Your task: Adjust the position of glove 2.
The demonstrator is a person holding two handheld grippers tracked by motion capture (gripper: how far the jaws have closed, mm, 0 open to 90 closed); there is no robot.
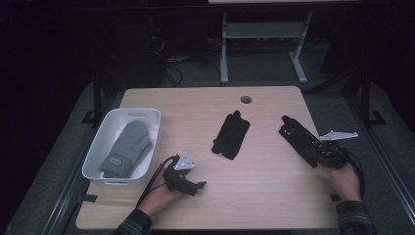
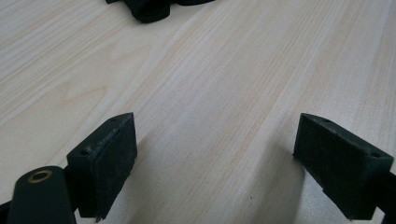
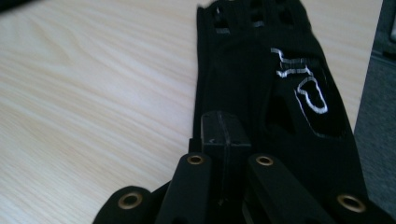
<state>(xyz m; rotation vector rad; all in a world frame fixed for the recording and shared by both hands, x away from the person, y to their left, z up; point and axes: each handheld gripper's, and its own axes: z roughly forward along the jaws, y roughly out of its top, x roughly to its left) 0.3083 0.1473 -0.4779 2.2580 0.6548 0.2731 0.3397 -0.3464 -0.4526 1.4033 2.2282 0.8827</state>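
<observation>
A black glove point(image 1: 296, 133) with white print lies at the table's right side; in the right gripper view the glove point(image 3: 252, 70) stretches away from the jaws. My right gripper point(image 1: 318, 152) point(image 3: 224, 130) is shut on its near end, jaws pressed together over the fabric. A second black glove point(image 1: 231, 135) lies crumpled mid-table, and its edge point(image 2: 149, 9) shows at the top of the left gripper view. My left gripper point(image 1: 198, 186) point(image 2: 215, 158) rests low over bare wood near the front left, jaws wide open with nothing between them.
A white bin point(image 1: 95, 161) at the table's left holds a grey knitted mitten point(image 1: 126, 148). A round cable hole point(image 1: 246, 99) sits near the far edge. The table's right edge runs close beside the right hand. Desk legs and cables stand on the floor beyond.
</observation>
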